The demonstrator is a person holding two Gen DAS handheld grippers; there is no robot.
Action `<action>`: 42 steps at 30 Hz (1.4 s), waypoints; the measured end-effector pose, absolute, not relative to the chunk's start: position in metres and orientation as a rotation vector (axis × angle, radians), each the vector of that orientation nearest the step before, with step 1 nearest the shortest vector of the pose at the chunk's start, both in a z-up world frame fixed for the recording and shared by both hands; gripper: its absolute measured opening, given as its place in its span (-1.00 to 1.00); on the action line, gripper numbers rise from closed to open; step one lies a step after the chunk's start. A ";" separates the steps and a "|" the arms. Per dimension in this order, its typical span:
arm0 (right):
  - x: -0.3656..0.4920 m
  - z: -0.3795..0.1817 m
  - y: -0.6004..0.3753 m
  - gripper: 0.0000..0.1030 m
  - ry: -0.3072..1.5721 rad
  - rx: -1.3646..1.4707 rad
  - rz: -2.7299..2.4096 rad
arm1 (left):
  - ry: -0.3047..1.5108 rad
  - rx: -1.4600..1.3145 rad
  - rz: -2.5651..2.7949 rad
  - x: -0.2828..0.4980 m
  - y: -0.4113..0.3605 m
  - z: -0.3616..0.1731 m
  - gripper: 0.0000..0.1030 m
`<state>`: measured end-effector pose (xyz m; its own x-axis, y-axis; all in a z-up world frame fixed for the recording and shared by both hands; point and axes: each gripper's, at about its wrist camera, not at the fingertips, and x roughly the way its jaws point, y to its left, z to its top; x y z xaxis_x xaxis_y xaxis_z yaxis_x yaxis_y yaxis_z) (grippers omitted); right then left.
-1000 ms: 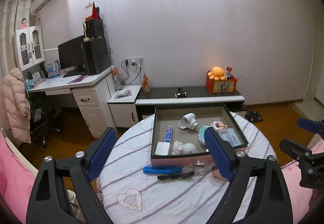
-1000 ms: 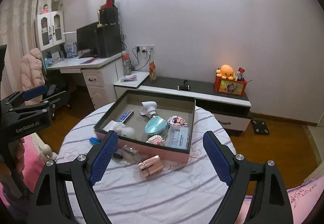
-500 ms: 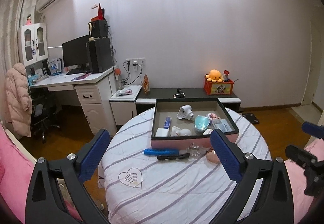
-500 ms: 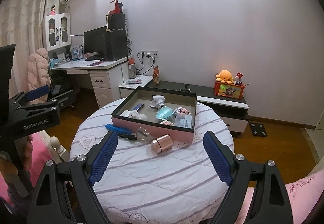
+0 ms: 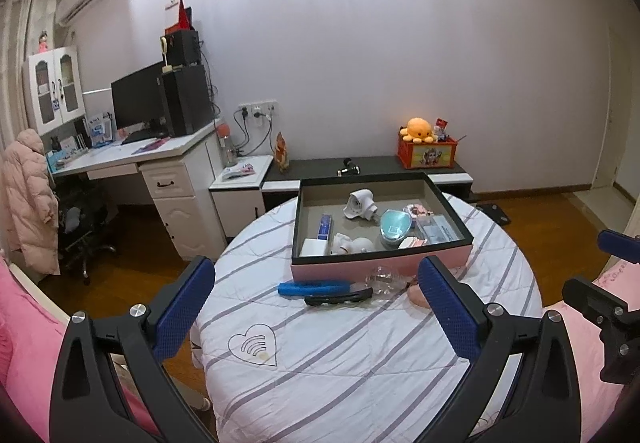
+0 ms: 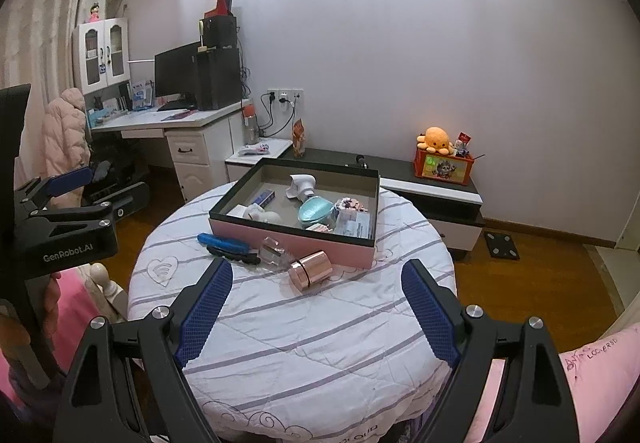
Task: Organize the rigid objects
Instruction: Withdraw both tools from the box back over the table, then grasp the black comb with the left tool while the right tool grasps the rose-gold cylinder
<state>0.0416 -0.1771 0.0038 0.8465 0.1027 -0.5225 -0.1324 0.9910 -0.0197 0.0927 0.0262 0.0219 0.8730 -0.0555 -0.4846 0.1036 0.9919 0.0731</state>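
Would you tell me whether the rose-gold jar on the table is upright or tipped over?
Tipped: the rose-gold jar lies on its side on the tablecloth.

Right gripper [image 6: 316, 307] wide open above round table [image 6: 320, 343]. Pink box [image 6: 296, 239] holds small items; rose-gold jar [image 6: 311, 270], clear bottle [image 6: 274, 251], black clip [image 6: 232, 255], blue tool [image 6: 220, 241] lie just beside its front wall.

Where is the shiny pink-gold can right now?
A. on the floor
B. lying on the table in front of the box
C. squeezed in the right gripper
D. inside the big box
B: the pink-gold can lies on its side on the striped tablecloth, just outside the pink box, and the right gripper is open and empty.
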 end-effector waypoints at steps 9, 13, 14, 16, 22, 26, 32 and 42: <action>0.087 -0.023 -0.169 0.71 0.671 -0.058 0.132 | 0.634 0.104 -0.100 0.138 0.028 -0.011 0.99; 0.113 -0.044 -0.166 0.71 0.746 -0.050 0.150 | 0.716 0.129 -0.091 0.164 0.026 -0.035 0.99; 0.122 -0.051 -0.165 0.71 0.769 -0.046 0.156 | 0.741 0.131 -0.090 0.171 0.025 -0.043 0.99; 0.140 -0.066 -0.163 0.71 0.817 -0.040 0.163 | 0.803 0.133 -0.092 0.187 0.024 -0.060 0.99; 0.198 -0.115 -0.161 0.71 0.969 -0.054 0.183 | 0.931 0.119 -0.095 0.221 0.025 -0.099 0.99; 0.227 -0.136 -0.164 0.71 1.015 -0.058 0.180 | 0.995 0.088 -0.107 0.241 0.025 -0.117 0.99; 0.250 -0.155 -0.168 0.70 1.045 -0.023 0.260 | 1.057 0.077 -0.141 0.266 0.014 -0.142 0.99; 0.253 -0.160 -0.170 0.43 1.017 -0.025 0.306 | 1.062 0.071 -0.199 0.267 0.008 -0.155 0.60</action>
<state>0.2533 -0.1704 -0.1595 0.4875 0.2401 -0.8395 -0.2633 0.9571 0.1208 0.2671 0.0080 -0.1548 0.4712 -0.1278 -0.8727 0.1964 0.9798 -0.0374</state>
